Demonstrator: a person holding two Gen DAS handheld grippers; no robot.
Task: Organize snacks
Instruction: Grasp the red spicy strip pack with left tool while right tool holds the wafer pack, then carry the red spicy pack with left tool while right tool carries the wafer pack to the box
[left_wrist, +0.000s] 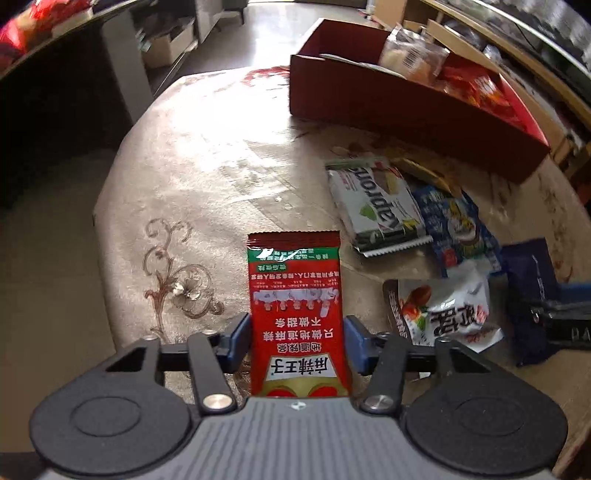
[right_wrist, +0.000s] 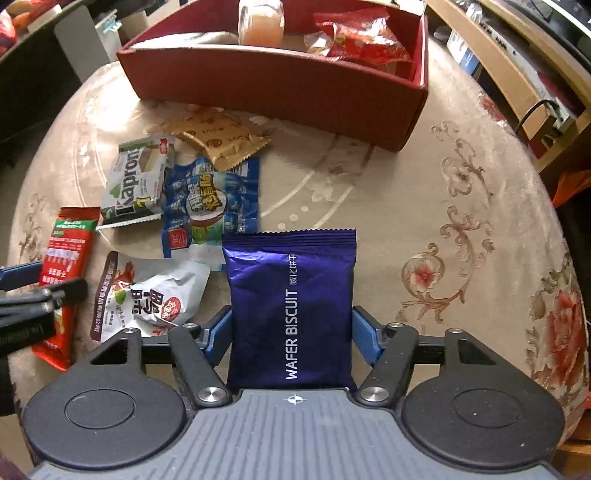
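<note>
A red spicy-strip packet (left_wrist: 295, 280) lies flat on the table between the blue pads of my left gripper (left_wrist: 297, 332), which press on its two long edges. The same packet (right_wrist: 70, 240) shows at the left in the right wrist view, with the left gripper's fingers (right_wrist: 22, 277) over it. A purple wafer biscuit packet (right_wrist: 291, 280) lies between the blue pads of my right gripper (right_wrist: 291, 328), which touch its sides. Behind both stands an open red box (right_wrist: 280, 81) holding a jelly cup (right_wrist: 260, 22) and red snack bags (right_wrist: 362, 37).
Loose snacks lie between the grippers and the box: a white Kapron wafer pack (right_wrist: 136, 181), a blue packet (right_wrist: 210, 203), a white packet (right_wrist: 155, 295) and a gold packet (right_wrist: 221, 140). The round table wears a floral cloth (right_wrist: 461, 221). Shelving stands at the right.
</note>
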